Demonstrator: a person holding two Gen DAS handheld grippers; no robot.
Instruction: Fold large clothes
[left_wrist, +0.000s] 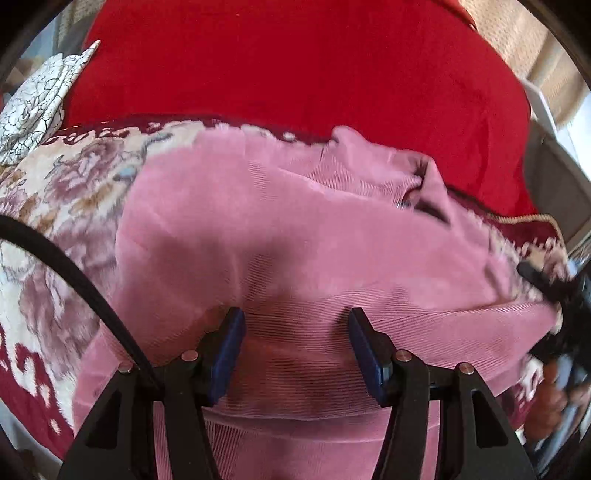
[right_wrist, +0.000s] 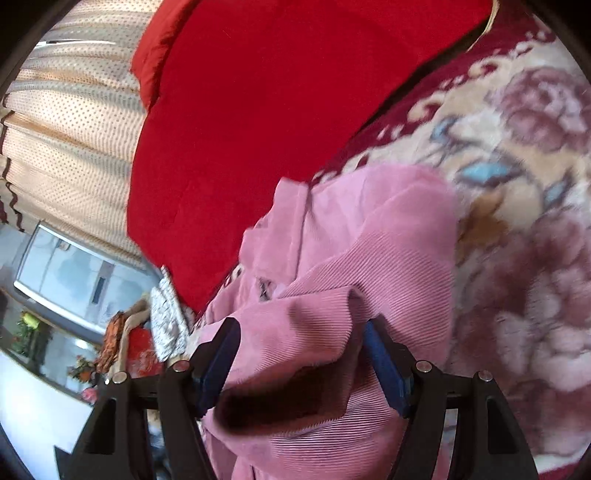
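Observation:
A pink ribbed garment (left_wrist: 280, 236) lies rumpled on a floral blanket (left_wrist: 55, 192). My left gripper (left_wrist: 295, 325) is open, its blue pads (left_wrist: 229, 350) spread just above the pink cloth, with nothing clamped. The right gripper shows at the far right edge of the left wrist view (left_wrist: 554, 295), at the garment's edge. In the right wrist view the garment (right_wrist: 351, 258) is bunched, and a fold of it rises between the open fingers of my right gripper (right_wrist: 303, 332). Its pads (right_wrist: 221, 362) stand wide apart and do not pinch the cloth.
A red blanket (left_wrist: 295, 62) covers the far side of the bed. A white crackle-pattern cushion (left_wrist: 33, 107) sits at the left. A dotted beige curtain (right_wrist: 70, 140) hangs beyond the bed, with a window (right_wrist: 66, 269) and clutter (right_wrist: 122, 339) below it.

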